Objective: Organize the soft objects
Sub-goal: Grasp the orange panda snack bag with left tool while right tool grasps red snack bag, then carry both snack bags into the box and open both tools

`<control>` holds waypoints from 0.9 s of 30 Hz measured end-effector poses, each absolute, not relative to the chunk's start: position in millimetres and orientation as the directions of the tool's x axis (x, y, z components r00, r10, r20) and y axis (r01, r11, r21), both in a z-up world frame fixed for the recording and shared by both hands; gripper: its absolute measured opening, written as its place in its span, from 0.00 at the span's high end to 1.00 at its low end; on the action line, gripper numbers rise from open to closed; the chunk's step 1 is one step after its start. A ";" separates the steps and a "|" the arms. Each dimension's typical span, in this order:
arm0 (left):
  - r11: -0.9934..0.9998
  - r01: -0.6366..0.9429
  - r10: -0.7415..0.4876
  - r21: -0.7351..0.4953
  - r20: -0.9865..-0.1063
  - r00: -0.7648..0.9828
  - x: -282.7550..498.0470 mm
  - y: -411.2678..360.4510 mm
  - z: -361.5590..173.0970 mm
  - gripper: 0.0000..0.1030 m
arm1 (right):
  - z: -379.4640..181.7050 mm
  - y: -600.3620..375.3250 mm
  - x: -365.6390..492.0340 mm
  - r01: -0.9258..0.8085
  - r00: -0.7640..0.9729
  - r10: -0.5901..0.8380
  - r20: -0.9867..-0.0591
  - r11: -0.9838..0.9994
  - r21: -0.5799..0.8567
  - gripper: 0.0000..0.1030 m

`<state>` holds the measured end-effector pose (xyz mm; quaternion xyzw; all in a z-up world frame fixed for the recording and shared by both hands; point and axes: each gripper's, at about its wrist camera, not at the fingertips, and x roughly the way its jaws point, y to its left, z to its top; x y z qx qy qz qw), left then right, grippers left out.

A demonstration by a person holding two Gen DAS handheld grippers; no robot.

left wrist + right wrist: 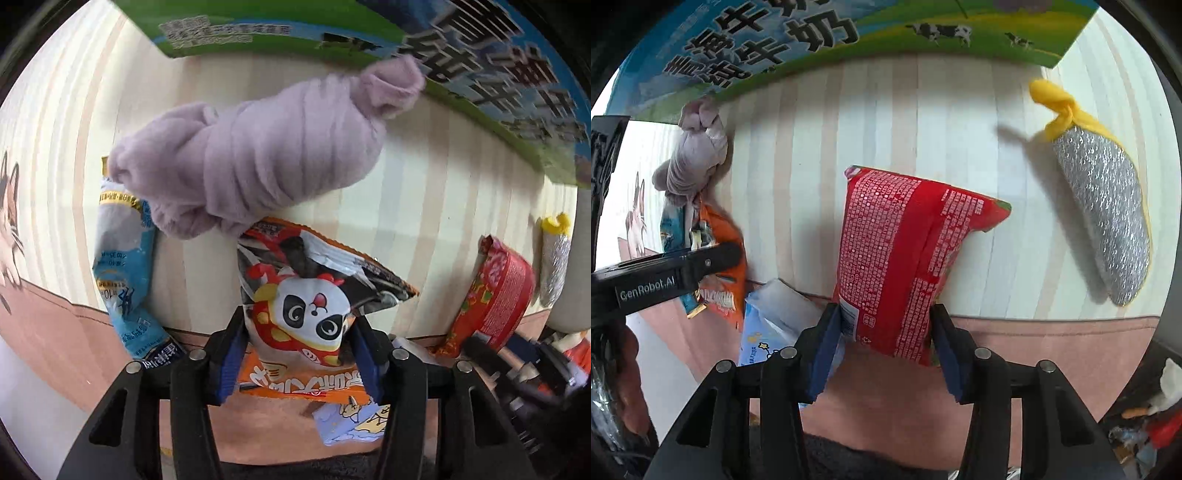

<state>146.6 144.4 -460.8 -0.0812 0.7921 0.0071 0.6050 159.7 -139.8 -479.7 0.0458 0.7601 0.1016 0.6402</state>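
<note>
My left gripper (297, 350) is shut on an orange snack bag with a panda print (306, 295) and holds it above the table. A knotted lilac cloth (251, 158) lies just beyond it. My right gripper (884, 339) is shut on a red snack bag (901, 258), held upright over the table's near edge. The left gripper's arm (665, 277) and its orange bag (724, 266) show at the left of the right wrist view, with the lilac cloth (694, 158) beyond. The red bag (495, 295) also shows at the right of the left wrist view.
A green and blue milk carton box (812, 40) stands at the far side of the striped table (923, 129). A silver and yellow scrubbing mitt (1104, 221) lies at the right. A blue packet (122, 266) lies left of the panda bag. A light blue tissue pack (772, 325) lies near the table's edge.
</note>
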 end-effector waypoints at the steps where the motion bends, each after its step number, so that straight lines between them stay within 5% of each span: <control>1: 0.989 -0.127 -0.109 -0.079 -0.962 -0.250 138.1 135.3 -460.3 0.51 | -478.3 -142.8 162.1 -0.028 -0.155 0.213 -0.965 0.975 0.220 0.48; 7: 0.994 -0.097 -0.063 -0.042 -0.974 -0.220 130.9 108.2 -462.2 0.52 | -483.8 -149.7 177.0 0.074 -0.103 0.206 -0.973 0.977 0.199 0.43; 15: 0.989 -0.121 -0.107 -0.089 -0.984 -0.144 129.9 85.5 -402.9 0.59 | -462.5 -126.1 179.3 -0.022 -0.083 0.155 -0.984 0.987 0.157 0.55; 27: 0.949 -0.009 -0.312 -0.314 -0.945 0.095 172.3 70.1 -225.1 0.59 | -286.9 -158.4 193.6 -0.124 0.109 0.372 -0.922 0.925 0.359 0.56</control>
